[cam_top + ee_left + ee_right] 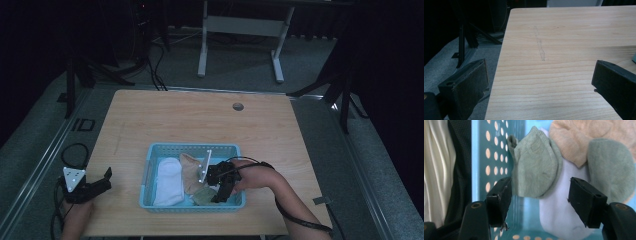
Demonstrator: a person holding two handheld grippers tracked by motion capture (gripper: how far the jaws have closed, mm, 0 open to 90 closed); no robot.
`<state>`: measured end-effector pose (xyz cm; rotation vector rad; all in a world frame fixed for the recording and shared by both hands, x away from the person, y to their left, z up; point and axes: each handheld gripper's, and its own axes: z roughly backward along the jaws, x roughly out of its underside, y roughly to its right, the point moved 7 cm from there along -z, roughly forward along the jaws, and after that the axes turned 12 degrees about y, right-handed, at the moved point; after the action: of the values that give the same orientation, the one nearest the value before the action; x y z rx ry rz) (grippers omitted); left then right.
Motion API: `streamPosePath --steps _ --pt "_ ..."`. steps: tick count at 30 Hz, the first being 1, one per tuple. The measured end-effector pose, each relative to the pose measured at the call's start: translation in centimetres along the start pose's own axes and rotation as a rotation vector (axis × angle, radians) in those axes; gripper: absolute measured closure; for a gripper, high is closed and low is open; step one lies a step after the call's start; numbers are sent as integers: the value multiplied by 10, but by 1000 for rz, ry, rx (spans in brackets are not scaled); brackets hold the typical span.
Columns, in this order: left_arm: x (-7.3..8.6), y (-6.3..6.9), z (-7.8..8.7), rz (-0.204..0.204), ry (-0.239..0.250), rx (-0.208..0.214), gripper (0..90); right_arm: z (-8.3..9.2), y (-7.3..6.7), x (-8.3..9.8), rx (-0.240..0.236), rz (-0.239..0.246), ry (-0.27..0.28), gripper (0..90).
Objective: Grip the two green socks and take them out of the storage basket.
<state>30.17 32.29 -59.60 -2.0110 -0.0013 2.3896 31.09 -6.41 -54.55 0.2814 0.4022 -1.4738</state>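
Observation:
A light blue perforated basket stands near the table's front edge and holds a white sock, a tan sock and a green sock. My right gripper dips into the basket's right end, open. In the right gripper view its jaws stand apart just short of a folded green sock. That sock lies on the white sock, with a second green sock and the tan sock beyond. My left gripper rests open and empty at the table's left edge.
The wooden table has a round cable hole at the back. The basket's dotted wall stands close to my right gripper's left jaw. Grey floor and black stand legs lie past the table's left edge.

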Motion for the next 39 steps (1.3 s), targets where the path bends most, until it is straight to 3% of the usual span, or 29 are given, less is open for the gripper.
streamPosePath --steps 9,13,17,23,30,39 --pt "0 0 0 0 0 0 4 -14 4 -2 6 -5 -26 392" --pt "0 0 0 0 0 -1 3 -18 8 -4 46 -9 -22 502" --pt "0 0 0 0 0 0 3 -20 6 -2 31 3 -37 556" --pt "0 0 0 0 0 0 3 -22 2 -1 4 20 -56 773" --pt "0 0 0 -1 -2 -1 4 -10 0 -10 41 61 -24 795" --pt "0 0 0 -1 -3 -2 3 8 -6 -12 39 80 -16 803"
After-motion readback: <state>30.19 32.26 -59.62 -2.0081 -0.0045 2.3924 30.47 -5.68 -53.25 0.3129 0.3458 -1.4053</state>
